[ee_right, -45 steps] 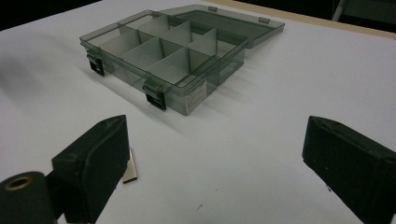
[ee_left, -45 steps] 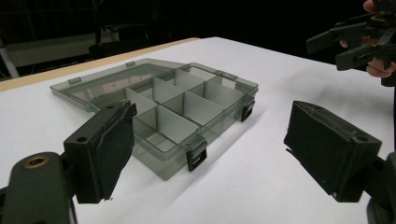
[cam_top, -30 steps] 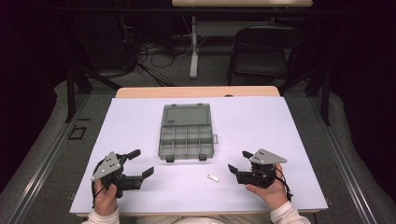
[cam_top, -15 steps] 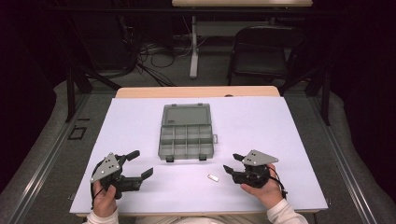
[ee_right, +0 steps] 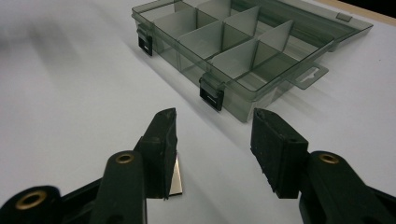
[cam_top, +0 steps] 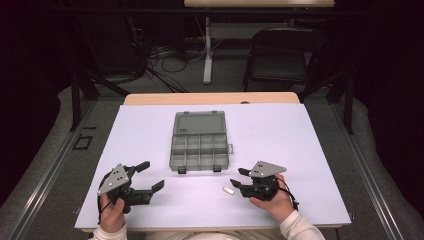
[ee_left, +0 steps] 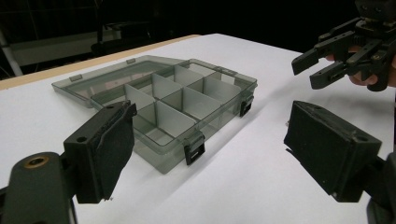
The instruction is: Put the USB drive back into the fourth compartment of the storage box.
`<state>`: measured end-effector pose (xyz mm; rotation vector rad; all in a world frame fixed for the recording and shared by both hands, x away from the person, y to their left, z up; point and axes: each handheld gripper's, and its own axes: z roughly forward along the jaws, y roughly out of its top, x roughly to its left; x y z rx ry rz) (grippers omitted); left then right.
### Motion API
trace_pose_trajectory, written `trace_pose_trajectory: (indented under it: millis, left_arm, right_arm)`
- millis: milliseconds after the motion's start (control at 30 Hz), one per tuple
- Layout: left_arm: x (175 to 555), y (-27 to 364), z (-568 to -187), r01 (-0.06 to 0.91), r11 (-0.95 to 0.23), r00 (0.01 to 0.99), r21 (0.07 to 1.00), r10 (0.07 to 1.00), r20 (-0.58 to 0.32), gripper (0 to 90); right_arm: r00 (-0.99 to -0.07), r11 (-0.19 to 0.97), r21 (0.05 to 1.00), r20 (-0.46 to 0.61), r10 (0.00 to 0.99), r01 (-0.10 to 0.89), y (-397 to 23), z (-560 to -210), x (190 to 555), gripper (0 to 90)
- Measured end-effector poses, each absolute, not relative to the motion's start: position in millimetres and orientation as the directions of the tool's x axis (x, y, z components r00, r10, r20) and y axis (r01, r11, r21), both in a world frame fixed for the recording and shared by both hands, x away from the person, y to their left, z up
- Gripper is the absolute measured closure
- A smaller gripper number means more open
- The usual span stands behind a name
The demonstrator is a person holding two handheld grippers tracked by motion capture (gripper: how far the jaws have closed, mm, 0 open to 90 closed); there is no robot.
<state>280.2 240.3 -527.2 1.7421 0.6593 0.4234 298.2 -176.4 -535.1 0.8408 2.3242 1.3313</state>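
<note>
My right gripper (cam_top: pixel 236 179) sits low over the white table (cam_top: pixel 310 150) with its jaws part open — they have just been closing — and nothing is clamped yet. The small metal plate (ee_right: pixel 176 179) lies flat on the table, just beside the inner face of one jaw and partly hidden behind it. My left gripper (cam_top: pixel 150 176) stands wide open and empty. The open grey organizer box (cam_top: pixel 200 140) sits just beyond both grippers
</note>
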Motion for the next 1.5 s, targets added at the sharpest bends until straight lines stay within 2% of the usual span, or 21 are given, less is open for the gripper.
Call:
trace_pose_trajectory:
  millis: [767,1500]
  left_arm:
    - [281,240,-528,0.213,-0.179,0.778,0.960,0.626,-0.055,15.5]
    - [281,240,-528,0.221,-0.184,0.777,0.958,0.626,-0.059,15.6]
  right_arm:
    - [-0.793,0.415,0.838,0.035,0.609,0.355,-165,-547,296,55.3]
    - [-0.799,0.466,0.784,0.062,0.598,0.410,-157,-561,299,67.2]
